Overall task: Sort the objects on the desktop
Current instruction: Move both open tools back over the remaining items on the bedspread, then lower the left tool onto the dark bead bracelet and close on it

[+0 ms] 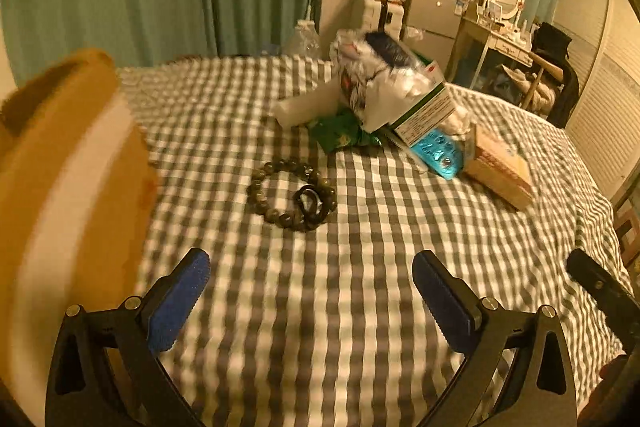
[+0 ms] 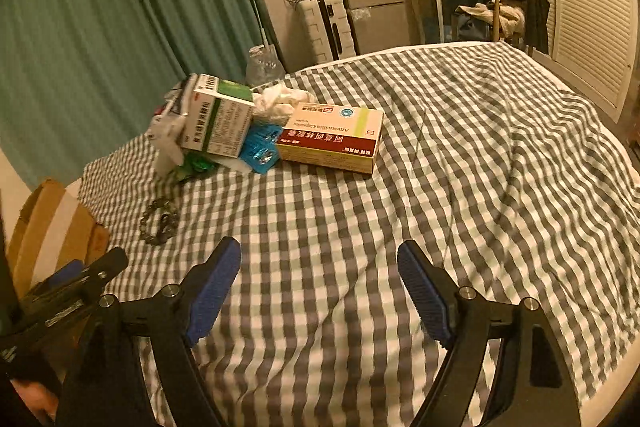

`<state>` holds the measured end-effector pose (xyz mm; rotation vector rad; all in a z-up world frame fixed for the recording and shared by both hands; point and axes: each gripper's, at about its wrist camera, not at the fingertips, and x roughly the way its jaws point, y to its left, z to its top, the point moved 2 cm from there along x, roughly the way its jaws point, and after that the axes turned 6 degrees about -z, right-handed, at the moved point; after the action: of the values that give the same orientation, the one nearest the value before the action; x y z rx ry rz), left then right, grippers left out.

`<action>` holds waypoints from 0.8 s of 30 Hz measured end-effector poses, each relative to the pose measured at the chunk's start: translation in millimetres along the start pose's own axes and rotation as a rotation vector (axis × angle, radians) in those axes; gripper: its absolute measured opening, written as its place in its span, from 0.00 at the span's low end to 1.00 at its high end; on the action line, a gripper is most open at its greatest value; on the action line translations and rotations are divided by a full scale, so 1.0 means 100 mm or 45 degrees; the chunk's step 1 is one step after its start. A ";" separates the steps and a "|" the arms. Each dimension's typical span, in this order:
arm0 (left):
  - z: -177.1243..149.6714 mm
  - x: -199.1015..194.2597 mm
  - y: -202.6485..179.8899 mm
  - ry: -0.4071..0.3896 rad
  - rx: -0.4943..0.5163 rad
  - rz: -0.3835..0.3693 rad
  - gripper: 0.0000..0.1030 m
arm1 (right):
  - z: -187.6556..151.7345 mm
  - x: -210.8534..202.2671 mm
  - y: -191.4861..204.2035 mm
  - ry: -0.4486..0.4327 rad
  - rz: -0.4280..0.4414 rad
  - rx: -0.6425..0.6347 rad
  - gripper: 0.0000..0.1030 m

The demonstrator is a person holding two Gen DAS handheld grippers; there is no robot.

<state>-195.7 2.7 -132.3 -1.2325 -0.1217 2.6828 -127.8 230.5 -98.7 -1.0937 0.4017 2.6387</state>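
- Risk: pile (image 1: 392,99) of boxes, wrappers and bags sits loose on the bed (image 1: 320,307) w/ soft checked cover; grabbing one box could tip the rest or drag a bag along.
- Risk: bead bracelet (image 1: 290,193) w/ a dark ring lying on it, near the cardboard box (image 1: 72,187); a wide pinch may take both, or slip off the round beads.
- Red-white med box (image 2: 332,139) lies flat, touching the blue pack (image 2: 260,149); flat lie = hard to get under.
- Left gripper (image 1: 310,301): jaws spread wide, nothing between, above the cover, short of the bracelet.
- Right gripper (image 2: 320,289): jaws spread, empty, over bare cover, well apart from the pile.
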 end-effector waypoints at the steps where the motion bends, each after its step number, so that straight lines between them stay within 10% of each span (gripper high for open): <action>1: 0.03 0.10 0.02 0.002 -0.010 -0.006 1.00 | 0.03 0.06 -0.01 -0.002 -0.011 -0.011 0.78; 13: 0.23 1.03 0.23 0.045 -0.029 0.072 1.00 | 0.14 0.57 -0.20 0.085 -0.042 0.032 0.78; 18: 0.26 0.93 0.22 0.017 0.016 0.037 0.40 | 0.07 0.63 -0.07 0.131 -0.014 -0.034 0.78; 24: 0.25 0.49 0.25 -0.050 -0.020 -0.076 0.18 | 0.02 0.50 0.13 0.087 -0.033 -0.148 0.78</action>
<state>-249.5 -12.1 -156.2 -1.1617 -0.1827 2.6610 -167.7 225.1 -130.6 -1.2189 0.2483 2.6360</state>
